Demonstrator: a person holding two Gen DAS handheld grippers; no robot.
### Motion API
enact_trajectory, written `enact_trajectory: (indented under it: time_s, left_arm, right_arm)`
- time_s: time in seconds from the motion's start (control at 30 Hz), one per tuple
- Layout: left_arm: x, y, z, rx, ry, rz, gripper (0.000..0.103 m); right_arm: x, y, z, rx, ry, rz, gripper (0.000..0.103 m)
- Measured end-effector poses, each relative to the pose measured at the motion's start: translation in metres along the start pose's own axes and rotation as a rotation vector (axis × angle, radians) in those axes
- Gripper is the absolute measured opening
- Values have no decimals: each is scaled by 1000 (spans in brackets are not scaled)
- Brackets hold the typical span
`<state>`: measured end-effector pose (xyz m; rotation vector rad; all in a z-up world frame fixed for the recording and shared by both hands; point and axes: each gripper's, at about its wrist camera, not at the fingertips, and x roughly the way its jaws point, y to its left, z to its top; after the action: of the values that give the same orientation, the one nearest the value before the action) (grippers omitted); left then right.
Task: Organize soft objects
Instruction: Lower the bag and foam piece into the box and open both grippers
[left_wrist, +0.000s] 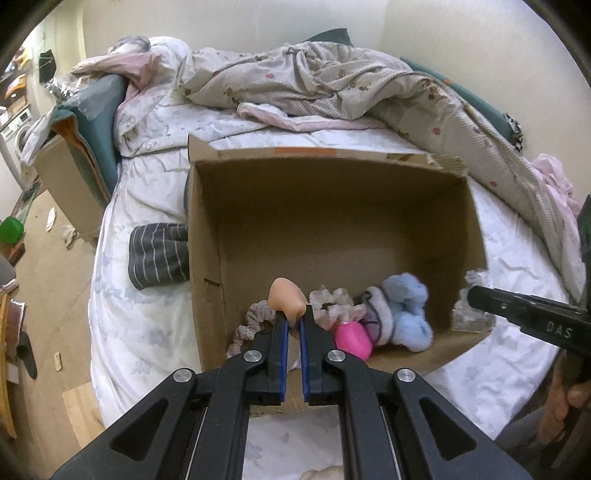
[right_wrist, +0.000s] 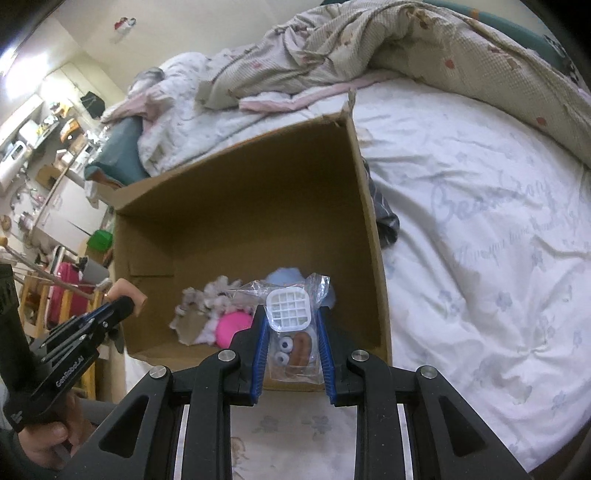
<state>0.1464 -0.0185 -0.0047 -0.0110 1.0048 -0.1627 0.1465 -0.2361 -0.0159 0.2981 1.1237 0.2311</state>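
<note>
Low in the left wrist view, our left gripper (left_wrist: 293, 317) is clamped on a peach-coloured soft piece (left_wrist: 287, 297), which points up and away over the near wall of the cardboard box (left_wrist: 207, 258). At the right edge, the right gripper (left_wrist: 476, 295) shows the letters "DAS" on its side.

In the right wrist view, our right gripper (right_wrist: 291, 325) is closed on a clear plastic bag (right_wrist: 295, 332) holding a white grid piece, two white rings and a brown piece. Its long axis runs along the fingers, toward the box (right_wrist: 369, 229). The left gripper (right_wrist: 123, 304), lower left, reads "GenRobot.AI".

Inside the box, at its near end, lie a pink soft object (left_wrist: 352, 338), a light blue fluffy toy (left_wrist: 406, 314) and a pale scrunchie (left_wrist: 330, 301).

Only the left view shows the grey striped cloth (left_wrist: 159, 254) touching the box's left wall. Only the right view shows script printed on the white bedsheet (right_wrist: 480, 221); we cannot read it surely. A rumpled quilt (left_wrist: 332, 85) lies beyond.
</note>
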Motion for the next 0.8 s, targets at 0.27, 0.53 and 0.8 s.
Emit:
enact_trajectory:
  time_s: [0.27,0.53,0.8]
  left_arm:
    - [16,1,-5,8,11,22,6]
    - [22,3,-10,12,31,37,6]
    - [22,0,-11,15,24,44,10]
  right_arm:
    - [23,4,-7,-52,65,-85,27]
    - [35,10,-9,-82,88,-143,27]
    - [32,8,-8,-69,79,-142,27]
